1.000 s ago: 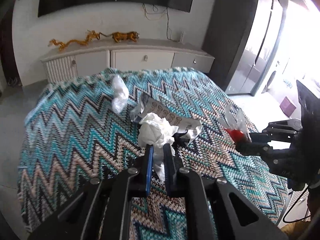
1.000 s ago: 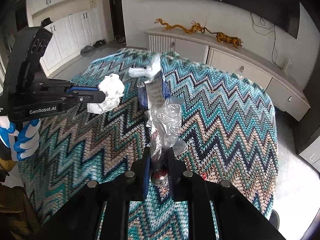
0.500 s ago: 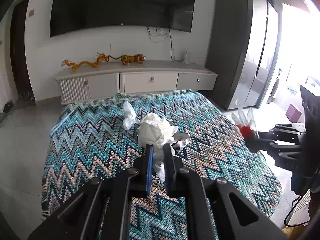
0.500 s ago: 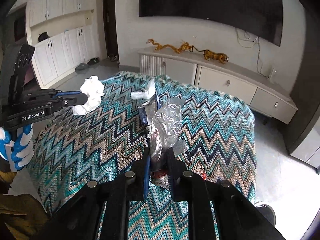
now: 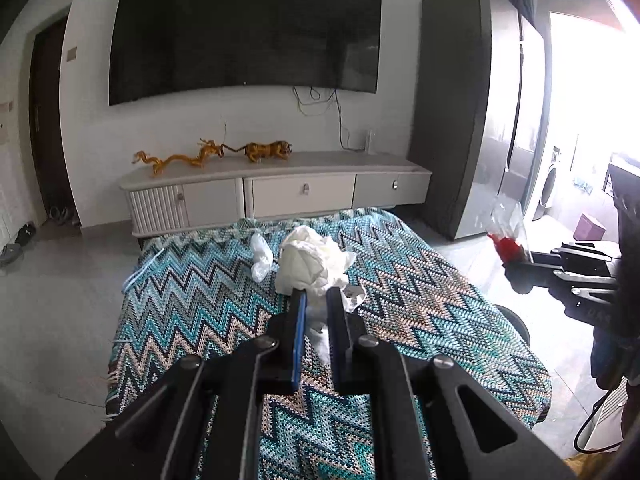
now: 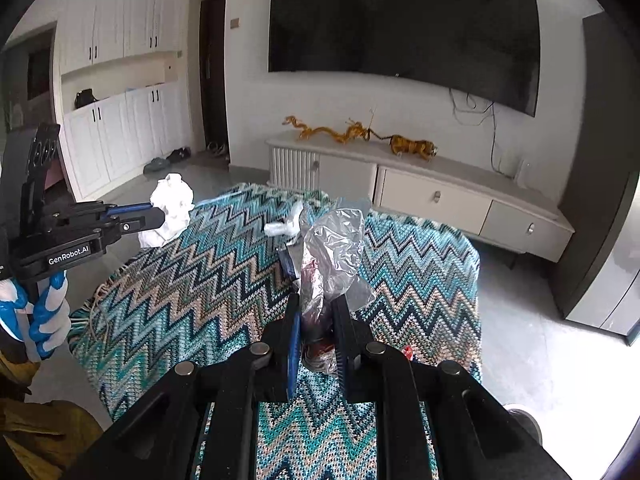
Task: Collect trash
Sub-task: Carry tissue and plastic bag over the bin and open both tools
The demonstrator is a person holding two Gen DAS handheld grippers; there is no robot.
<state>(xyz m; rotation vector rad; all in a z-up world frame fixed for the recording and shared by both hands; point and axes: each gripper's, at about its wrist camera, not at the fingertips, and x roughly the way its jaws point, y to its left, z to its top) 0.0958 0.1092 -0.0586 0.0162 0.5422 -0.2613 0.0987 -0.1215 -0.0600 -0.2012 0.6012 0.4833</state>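
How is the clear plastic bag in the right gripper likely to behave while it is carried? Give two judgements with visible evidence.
The plastic bag probably stays floppy: its crinkled top sags above the right gripper rather than holding a shape. It looks light for its size, being thin and see-through, though something red sits in it. Its glossy film may slip if the grip loosens.

Below the fingers (image 6: 295, 330) of the right wrist view, a silver wrapper (image 6: 289, 254) on the zigzag blanket (image 6: 192, 292) is largely hidden by the clear plastic bag (image 6: 334, 252); its red contents perhaps cannot be identified.
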